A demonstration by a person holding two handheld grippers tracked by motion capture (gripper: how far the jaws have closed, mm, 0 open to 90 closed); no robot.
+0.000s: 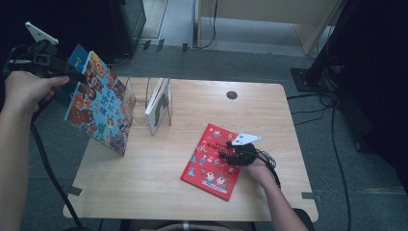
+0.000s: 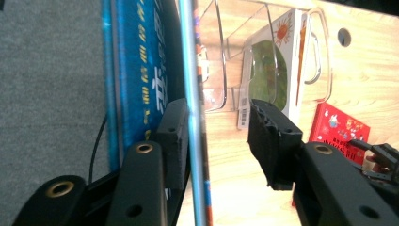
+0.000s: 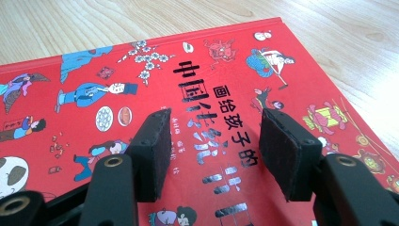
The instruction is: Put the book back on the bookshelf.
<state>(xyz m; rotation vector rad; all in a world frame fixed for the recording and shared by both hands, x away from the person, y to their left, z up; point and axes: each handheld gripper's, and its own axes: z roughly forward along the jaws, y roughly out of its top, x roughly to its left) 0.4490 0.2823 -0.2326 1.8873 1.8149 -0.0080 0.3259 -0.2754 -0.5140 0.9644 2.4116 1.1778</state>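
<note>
A colourful picture book (image 1: 98, 103) stands tilted at the table's left edge and leans toward a clear acrylic book stand (image 1: 137, 103). My left gripper (image 1: 77, 76) is at the book's upper left edge. In the left gripper view the book's thin edge (image 2: 190, 70) runs between the open jaws of the left gripper (image 2: 219, 127), close beside the left pad (image 2: 174, 136), with the right pad well apart. A red picture book (image 1: 204, 166) lies flat on the table. Over its cover (image 3: 141, 75) my right gripper (image 3: 211, 141) stands open with nothing between its pads.
A white and green book (image 1: 159, 103) stands upright in the clear stand (image 2: 216, 56). The wooden table (image 1: 159, 197) has a round cable hole (image 1: 232, 95) at the back. Cables (image 1: 332, 110) trail over the grey floor on the right, and dark furniture stands behind.
</note>
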